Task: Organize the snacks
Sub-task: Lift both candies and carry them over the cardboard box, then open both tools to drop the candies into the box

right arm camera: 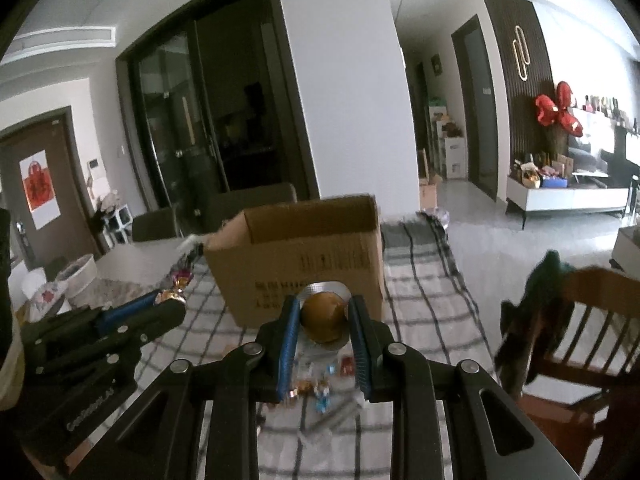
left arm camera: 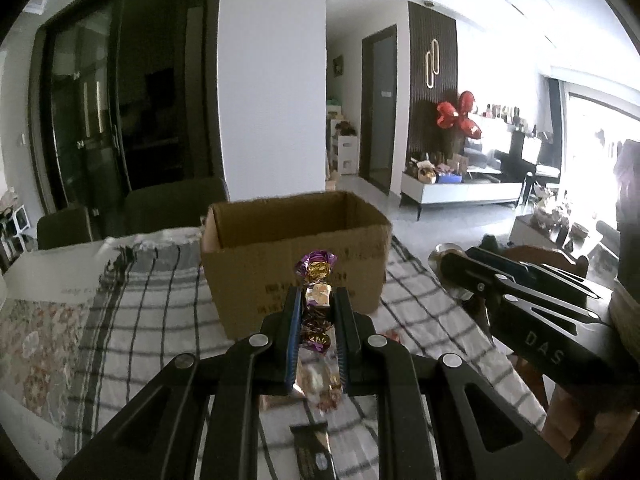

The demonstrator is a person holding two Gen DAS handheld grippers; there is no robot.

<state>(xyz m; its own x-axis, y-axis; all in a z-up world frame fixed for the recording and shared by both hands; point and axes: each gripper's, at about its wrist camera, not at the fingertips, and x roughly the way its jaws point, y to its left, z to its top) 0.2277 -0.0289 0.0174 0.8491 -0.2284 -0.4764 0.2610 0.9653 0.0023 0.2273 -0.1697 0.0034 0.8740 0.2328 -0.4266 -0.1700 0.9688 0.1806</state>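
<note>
An open cardboard box (left arm camera: 296, 256) stands on the checked tablecloth, also in the right wrist view (right arm camera: 304, 264). My left gripper (left arm camera: 317, 296) is shut on a purple-and-gold wrapped candy (left arm camera: 316, 280), held above the cloth just in front of the box. My right gripper (right arm camera: 323, 306) is shut on a round brown pastry in clear wrap (right arm camera: 323, 316), also in front of the box. The left gripper shows at the left of the right wrist view (right arm camera: 168, 304), the right gripper at the right of the left wrist view (left arm camera: 448, 260).
Small wrapped snacks (right arm camera: 316, 384) lie on the checked cloth (right arm camera: 420, 320) below my right gripper; a dark packet (left arm camera: 312, 452) lies below the left one. A wooden chair (right arm camera: 580, 320) with a dark cloth stands right. Dark chairs (left arm camera: 172, 204) stand behind the table.
</note>
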